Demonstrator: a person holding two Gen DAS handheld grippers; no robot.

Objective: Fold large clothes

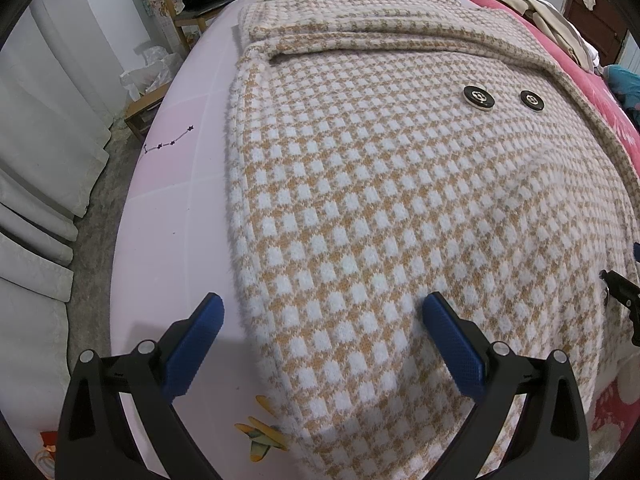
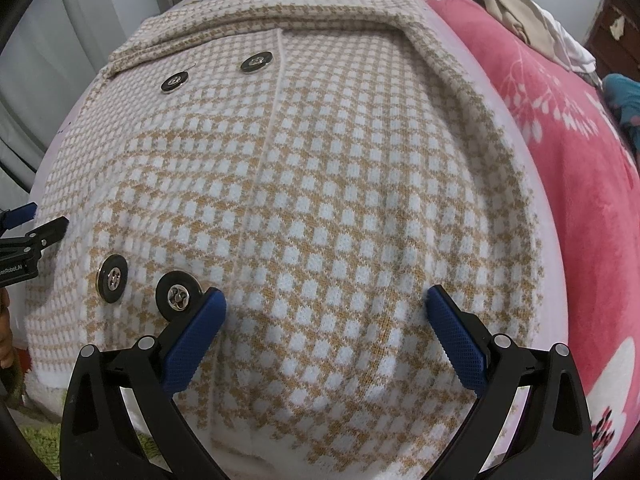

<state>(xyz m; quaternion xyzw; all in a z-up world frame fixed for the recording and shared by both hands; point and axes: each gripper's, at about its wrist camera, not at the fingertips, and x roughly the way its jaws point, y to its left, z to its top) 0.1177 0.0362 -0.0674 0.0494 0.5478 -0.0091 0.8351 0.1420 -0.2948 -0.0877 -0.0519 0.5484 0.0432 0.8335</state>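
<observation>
From the left wrist, the coat [image 1: 400, 200] lay flat on the bed [image 1: 176, 184], front up, its left edge running along the pale pink sheet. The left gripper [image 1: 322, 316] hovered over that edge near the hem, jaws spread wide and holding nothing; one finger was over bare sheet, the other over knit. The coat's long axis ran away from the camera, with the collar at the far end by the chair [image 1: 176, 12] and the hem nearest. Judging from this, a pinch here could catch the sheet along with the coat and drag both.

From the right wrist, the right gripper [image 2: 326, 308] was likewise spread and empty above the hem, just right of the lower buttons [image 2: 178, 294]. The collar again pointed away, the front placket running lengthwise. The thick knit looked heavy; a one-layer grab might let the underside sag and skew the fold. The blanket [image 2: 560, 184] lay beside the coat's right edge.
</observation>
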